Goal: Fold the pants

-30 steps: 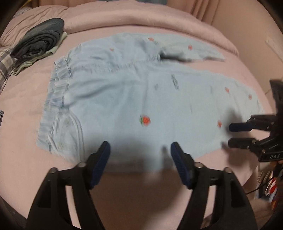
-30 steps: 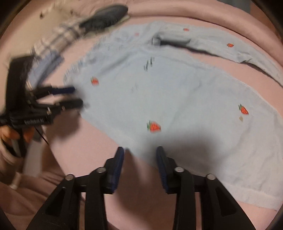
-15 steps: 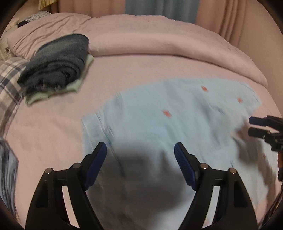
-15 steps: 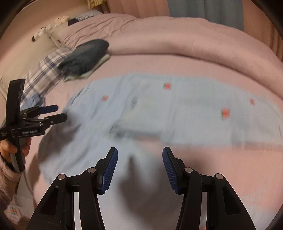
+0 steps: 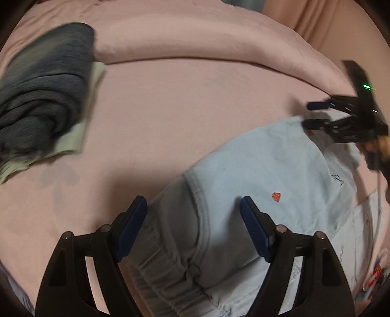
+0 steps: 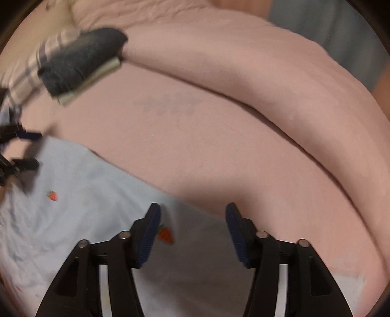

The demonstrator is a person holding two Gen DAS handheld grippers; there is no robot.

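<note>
Left gripper jaws apart over pants waistband, right gripper jaws opening, empty, above hem edge

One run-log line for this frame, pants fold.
left gripper: open, above waistband | right gripper: opening, nothing gripped | pants: flat on bed

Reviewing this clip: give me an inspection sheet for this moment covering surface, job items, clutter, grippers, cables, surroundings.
Surface: pink bedsheet, with a rolled pink duvet along the far side.
Job's things: light blue pants with small red prints lie on the sheet, elastic waistband bunched under the left gripper.
Clutter: folded dark garment stacked on a pale green one; plaid fabric beside them.
Grippers: left gripper open above the waistband, holding nothing; right gripper opening over the pants' far edge, nothing gripped.
Cables: nothing seen clearly.
Surroundings: curtains behind the bed.
</note>
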